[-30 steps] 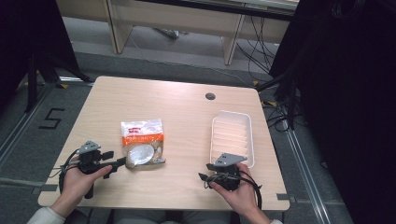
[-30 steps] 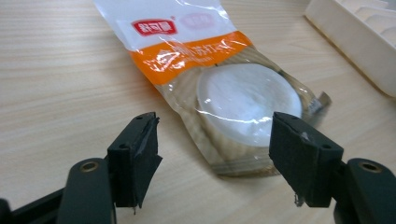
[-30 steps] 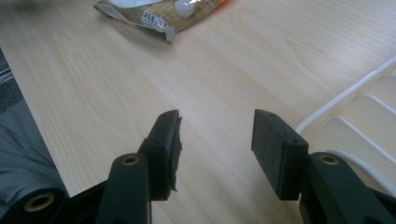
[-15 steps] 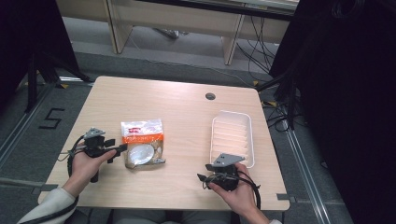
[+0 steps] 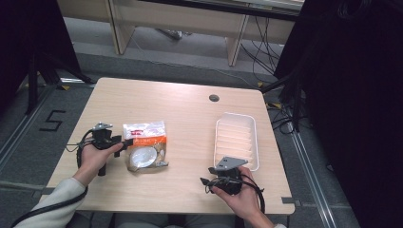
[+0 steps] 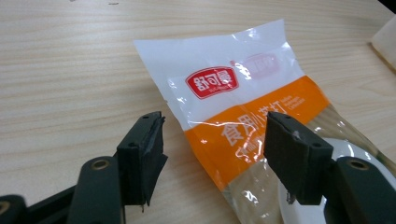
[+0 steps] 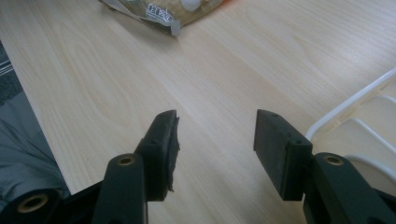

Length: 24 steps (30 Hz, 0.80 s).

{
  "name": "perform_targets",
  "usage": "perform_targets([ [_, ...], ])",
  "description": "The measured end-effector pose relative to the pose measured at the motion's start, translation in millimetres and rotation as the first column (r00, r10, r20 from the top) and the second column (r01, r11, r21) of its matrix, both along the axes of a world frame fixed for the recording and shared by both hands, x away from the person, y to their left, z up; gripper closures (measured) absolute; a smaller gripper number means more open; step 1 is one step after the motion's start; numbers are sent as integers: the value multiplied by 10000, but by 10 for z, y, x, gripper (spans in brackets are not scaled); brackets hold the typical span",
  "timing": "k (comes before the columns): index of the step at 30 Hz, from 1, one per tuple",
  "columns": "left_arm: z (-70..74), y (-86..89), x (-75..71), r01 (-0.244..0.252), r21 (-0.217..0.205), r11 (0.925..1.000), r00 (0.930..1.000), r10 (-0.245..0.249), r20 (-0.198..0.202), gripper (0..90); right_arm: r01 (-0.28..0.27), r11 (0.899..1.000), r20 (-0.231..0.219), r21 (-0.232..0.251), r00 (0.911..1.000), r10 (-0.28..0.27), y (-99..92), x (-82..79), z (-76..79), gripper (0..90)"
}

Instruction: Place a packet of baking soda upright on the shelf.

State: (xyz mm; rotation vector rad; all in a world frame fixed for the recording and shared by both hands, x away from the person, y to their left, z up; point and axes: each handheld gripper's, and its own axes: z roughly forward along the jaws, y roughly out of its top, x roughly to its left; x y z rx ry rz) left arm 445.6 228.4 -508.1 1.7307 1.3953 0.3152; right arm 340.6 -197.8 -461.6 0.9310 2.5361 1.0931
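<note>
From the high view, a pale wood-grain table (image 5: 190, 114) stands on grey floor, with a glossy snack packet (image 5: 145, 145) left of centre and a ribbed white plastic tray (image 5: 236, 140) at right. In the left gripper view, the left gripper (image 6: 212, 149) has just been closing its jaws, which are apart astride the packet's edge without pressing it. In the right gripper view, the right gripper (image 7: 215, 154) holds its jaws apart over bare wood beside the tray.

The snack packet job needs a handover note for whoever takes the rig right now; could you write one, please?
Left gripper: open, its jaws have just been closing a little and stand astride the left edge of the snack packet, pads not yet pressing it.
Right gripper: open, holding nothing, over bare table beside the near end of the white tray.
Packet: flat on the table, left of centre, apart from the tray.
Tray: empty.
Done: left gripper lined up on the packet.
Left, probably: close on the packet, lift it and carry it towards the tray.
</note>
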Motion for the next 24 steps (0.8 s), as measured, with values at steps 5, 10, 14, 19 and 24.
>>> perform_targets([
  [5, -50, -8, 54, -106, -389, 9992, 9997, 97, -224, 370, -82, 9999, 150, -73, 9999, 83, -7, 11, -9, 500],
  [10, -68, -4, 82, -190, -391, 9991, 9995, 181, -241, 371, -194, 9997, 131, -160, 9997, 196, -3, 6, 0, 498],
  [14, -78, -6, 107, -199, -425, 9989, 9993, 185, -323, 375, -125, 9998, 140, -149, 9998, 127, 11, 0, -9, 491],
  [19, -96, -8, 149, -249, -567, 9981, 9988, 224, -435, 383, -150, 9997, 183, -177, 9997, 153, 8, 3, -7, 491],
  [24, -109, -5, 186, -289, -680, 9973, 9987, 259, -442, 387, -178, 9995, 129, -265, 9998, 182, 11, -1, -1, 489],
])
